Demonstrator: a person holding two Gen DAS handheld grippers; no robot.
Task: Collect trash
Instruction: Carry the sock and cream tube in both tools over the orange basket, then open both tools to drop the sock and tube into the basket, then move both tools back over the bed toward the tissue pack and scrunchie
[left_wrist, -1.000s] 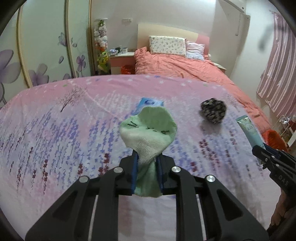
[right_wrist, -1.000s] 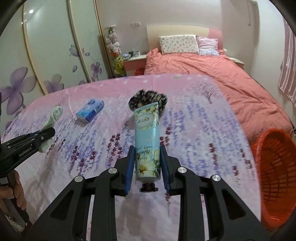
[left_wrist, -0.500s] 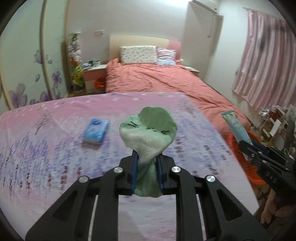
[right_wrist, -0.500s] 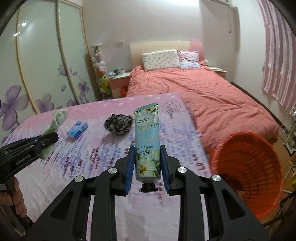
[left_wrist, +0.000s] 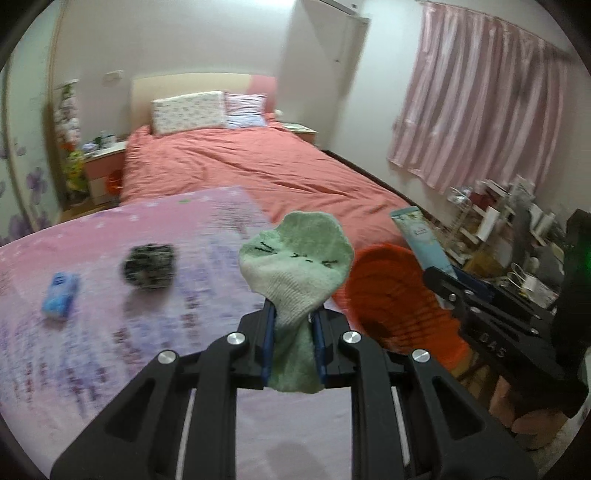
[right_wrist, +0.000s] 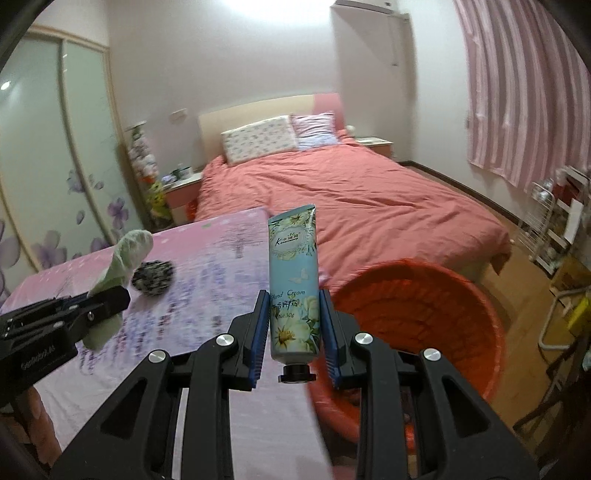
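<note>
My left gripper (left_wrist: 293, 325) is shut on a light green sock (left_wrist: 295, 258), whose toe sticks up above the jaws. My right gripper (right_wrist: 293, 325) is shut on a blue flowered hand cream tube (right_wrist: 293, 273), cap end toward the camera. An orange basket (right_wrist: 424, 317) stands on the floor just past the right edge of the pink flowered bedspread (right_wrist: 207, 266), a little right of both grippers. In the left wrist view the basket (left_wrist: 399, 295) shows behind the sock, with the right gripper and its tube (left_wrist: 421, 236) over it.
A black patterned bundle (left_wrist: 149, 264) and a small blue packet (left_wrist: 59, 291) lie on the bedspread (left_wrist: 110, 332) at the left. A bed with a red quilt (right_wrist: 351, 199) lies beyond. A wire rack and clutter (right_wrist: 554, 221) stand at the right under pink curtains.
Both grippers swung to the right with their loads still held. The orange basket has come into both views and now lies close ahead; the bundle and blue packet slid to the left.
</note>
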